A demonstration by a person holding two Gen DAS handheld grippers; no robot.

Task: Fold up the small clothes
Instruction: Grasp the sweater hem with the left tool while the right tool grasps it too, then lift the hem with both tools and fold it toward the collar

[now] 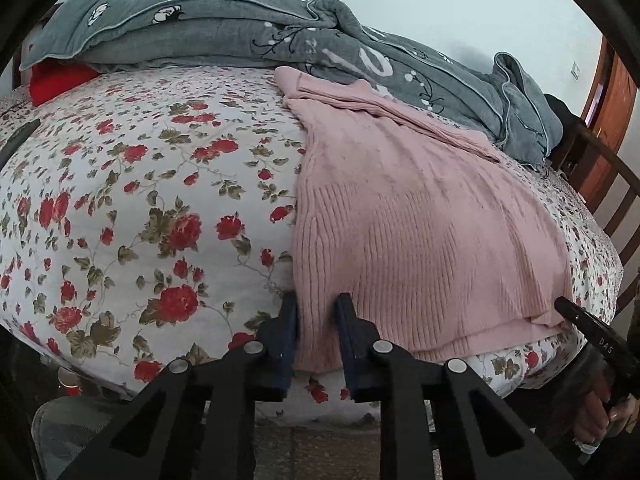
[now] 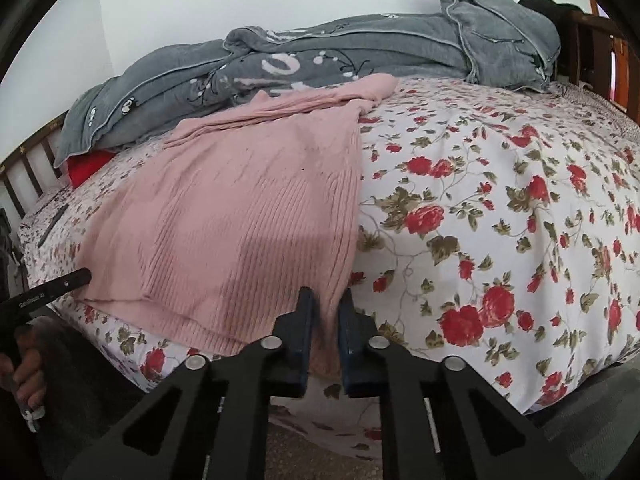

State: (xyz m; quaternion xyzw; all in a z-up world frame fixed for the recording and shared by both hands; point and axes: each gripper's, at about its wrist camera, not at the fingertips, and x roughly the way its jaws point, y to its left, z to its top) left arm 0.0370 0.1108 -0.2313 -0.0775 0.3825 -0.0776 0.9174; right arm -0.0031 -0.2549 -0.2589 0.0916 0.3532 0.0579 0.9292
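Bed [image 1: 140, 208]: covered by a white sheet printed with red roses, it extends ahead of both claws and fills most of each view.

Grey blanket [image 1: 224, 36]: bunched along the far edge of the bed against the wall, well beyond both claws.

Pink knit sweater [image 1: 408, 216]: spread flat on the sheet, ribbed hem nearest the claws and hanging slightly over the near bed edge, far end touching the blanket.

Red cloth [image 1: 60, 80]: tucked under the blanket's end, far ahead and to the left of the left claw.

Left claw [image 1: 316, 308]: fingers spread, straddling the hem's left corner; fabric lies between them.

Right claw [image 2: 326, 304]: fingers spread, narrower gap, straddling the hem's right corner, not pressed together.
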